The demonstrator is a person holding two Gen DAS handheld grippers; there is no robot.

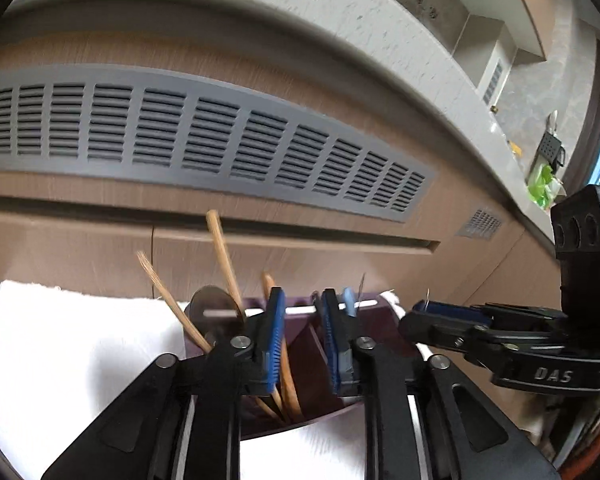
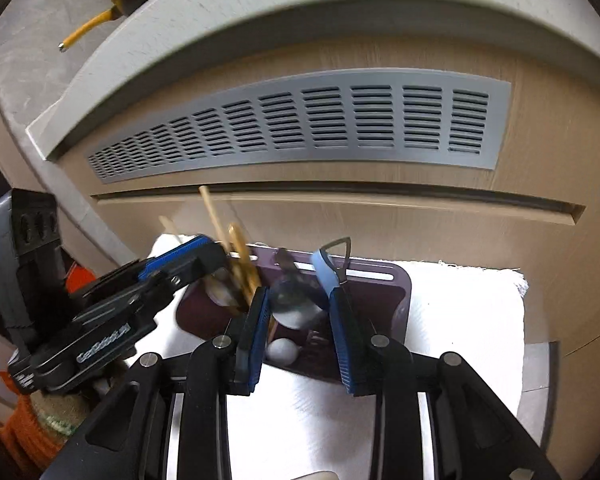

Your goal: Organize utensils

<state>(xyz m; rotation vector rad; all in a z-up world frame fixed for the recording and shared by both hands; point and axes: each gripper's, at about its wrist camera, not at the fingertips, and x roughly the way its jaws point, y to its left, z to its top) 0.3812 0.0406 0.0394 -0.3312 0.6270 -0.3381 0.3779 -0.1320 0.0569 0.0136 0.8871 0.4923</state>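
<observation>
A dark purple utensil holder (image 1: 364,320) (image 2: 396,292) stands on a white towel (image 1: 80,344) (image 2: 460,320). Wooden chopsticks (image 1: 224,256) (image 2: 240,264) and a metal spoon (image 1: 212,312) stand in it. My left gripper (image 1: 302,336) is open over the holder, chopsticks passing by its left finger. My right gripper (image 2: 300,320) is open above the holder, over a metal spoon (image 2: 296,304) and a white round thing (image 2: 282,350). A light blue handled utensil (image 2: 324,276) (image 1: 350,300) leans by its right finger.
A wooden cabinet front with a grey vent grille (image 1: 204,136) (image 2: 320,124) rises just behind the holder, under a pale stone counter (image 1: 260,12) (image 2: 260,4). A yellow-handled tool (image 2: 100,16) lies on the counter. Green items (image 1: 542,184) sit far right.
</observation>
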